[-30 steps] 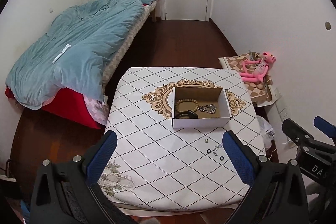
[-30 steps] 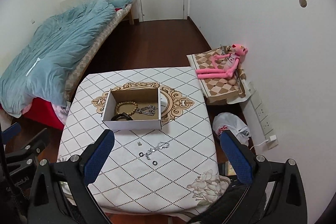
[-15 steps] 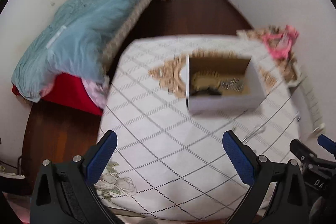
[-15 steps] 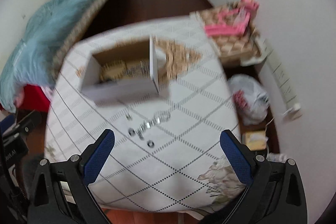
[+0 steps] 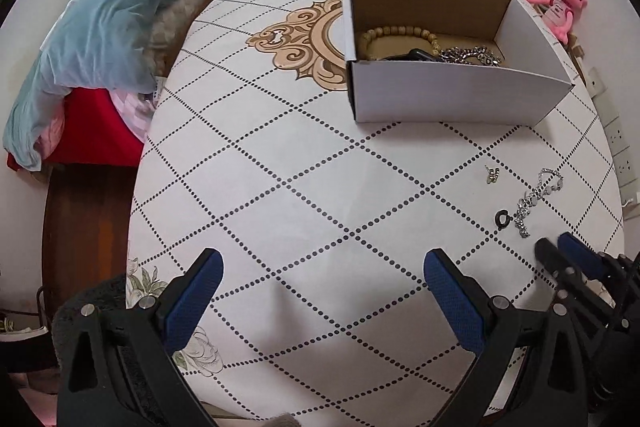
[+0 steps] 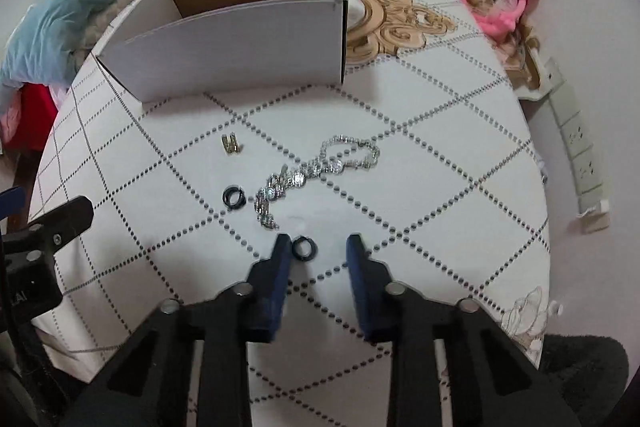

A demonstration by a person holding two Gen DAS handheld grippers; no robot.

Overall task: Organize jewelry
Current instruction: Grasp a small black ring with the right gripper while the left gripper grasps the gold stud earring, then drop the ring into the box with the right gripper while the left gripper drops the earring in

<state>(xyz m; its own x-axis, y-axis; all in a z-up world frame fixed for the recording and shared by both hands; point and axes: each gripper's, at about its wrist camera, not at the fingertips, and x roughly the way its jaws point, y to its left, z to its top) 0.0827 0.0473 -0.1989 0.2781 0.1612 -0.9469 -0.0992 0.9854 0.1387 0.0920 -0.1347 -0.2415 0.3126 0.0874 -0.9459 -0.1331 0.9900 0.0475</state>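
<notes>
Jaws of the right gripper (image 6: 316,247) stand partly open around 1 small black ring (image 6: 304,249); the left gripper (image 5: 320,285) gapes empty.
Pick-up step, I judge: next, close on this ring and carry it to the white cardboard box (image 6: 240,47) on the desk (image 6: 440,155).

Table (image 6: 440,155) covered by a white cloth with dotted diamond lines and a gold medallion. Directly on it: an open white cardboard box (image 6: 240,43) at upper left of the right wrist view; a small gold earring (image 6: 231,144); a silver chain (image 6: 316,169) at centre; two black rings (image 6: 234,197), (image 6: 304,249).
</notes>
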